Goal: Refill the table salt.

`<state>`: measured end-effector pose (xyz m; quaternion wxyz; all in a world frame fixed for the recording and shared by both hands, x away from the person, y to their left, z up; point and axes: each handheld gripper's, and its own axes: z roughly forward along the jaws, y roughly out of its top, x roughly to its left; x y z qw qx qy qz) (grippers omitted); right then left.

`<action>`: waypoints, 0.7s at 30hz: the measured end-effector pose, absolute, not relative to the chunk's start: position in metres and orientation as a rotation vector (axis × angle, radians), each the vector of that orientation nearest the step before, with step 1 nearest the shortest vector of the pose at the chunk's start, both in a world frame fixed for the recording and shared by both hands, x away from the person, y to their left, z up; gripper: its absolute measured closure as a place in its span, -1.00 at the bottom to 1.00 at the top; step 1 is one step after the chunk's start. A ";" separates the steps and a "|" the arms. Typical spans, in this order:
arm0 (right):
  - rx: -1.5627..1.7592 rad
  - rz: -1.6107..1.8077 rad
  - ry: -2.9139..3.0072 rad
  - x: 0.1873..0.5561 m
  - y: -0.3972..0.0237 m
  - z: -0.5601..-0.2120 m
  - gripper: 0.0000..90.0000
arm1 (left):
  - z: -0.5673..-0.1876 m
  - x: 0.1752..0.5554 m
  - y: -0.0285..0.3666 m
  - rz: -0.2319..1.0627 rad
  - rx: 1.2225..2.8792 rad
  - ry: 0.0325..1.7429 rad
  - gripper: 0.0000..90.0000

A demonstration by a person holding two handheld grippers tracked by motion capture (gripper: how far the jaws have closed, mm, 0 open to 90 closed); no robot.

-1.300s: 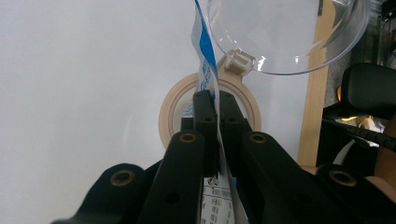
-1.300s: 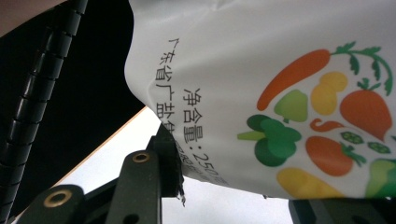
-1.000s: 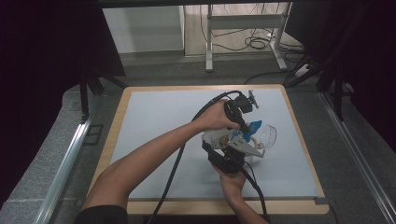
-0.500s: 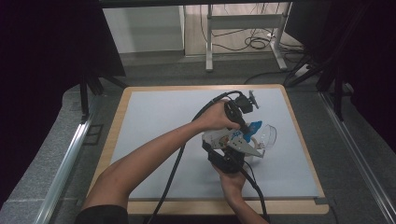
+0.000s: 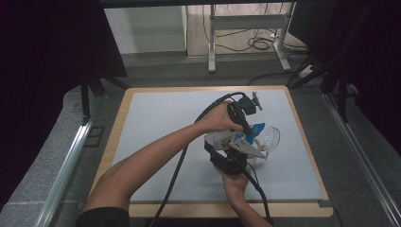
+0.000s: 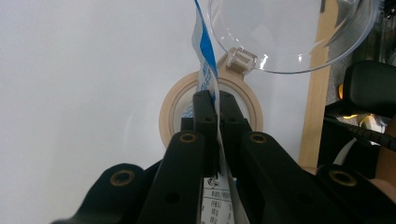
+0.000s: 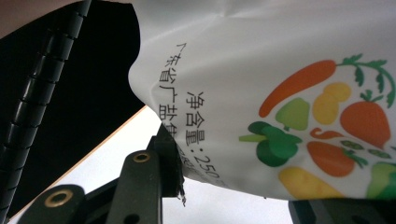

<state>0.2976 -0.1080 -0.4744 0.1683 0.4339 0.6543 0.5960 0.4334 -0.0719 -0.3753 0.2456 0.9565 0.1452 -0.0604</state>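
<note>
With both grippers, left gripper (image 6: 212, 109) and right gripper (image 7: 224, 186), clamped on the bag (image 7: 280, 93), over-pulling may tear it and spill contents beside the jar (image 6: 212, 109).

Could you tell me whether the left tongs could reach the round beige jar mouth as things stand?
Probably not yet: the left tongs are shut on the blue-and-white pouch edge, directly above the round beige jar mouth.
</note>
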 end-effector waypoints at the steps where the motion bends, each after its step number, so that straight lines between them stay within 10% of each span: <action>1: 1.234 1.697 1.860 0.298 -0.108 -0.474 0.32 | -0.375 0.434 -0.072 -0.163 2.615 0.394 0.99; 21: 1.230 1.698 1.859 0.298 -0.108 -0.473 0.33 | -0.375 0.433 -0.073 -0.164 2.609 0.399 0.99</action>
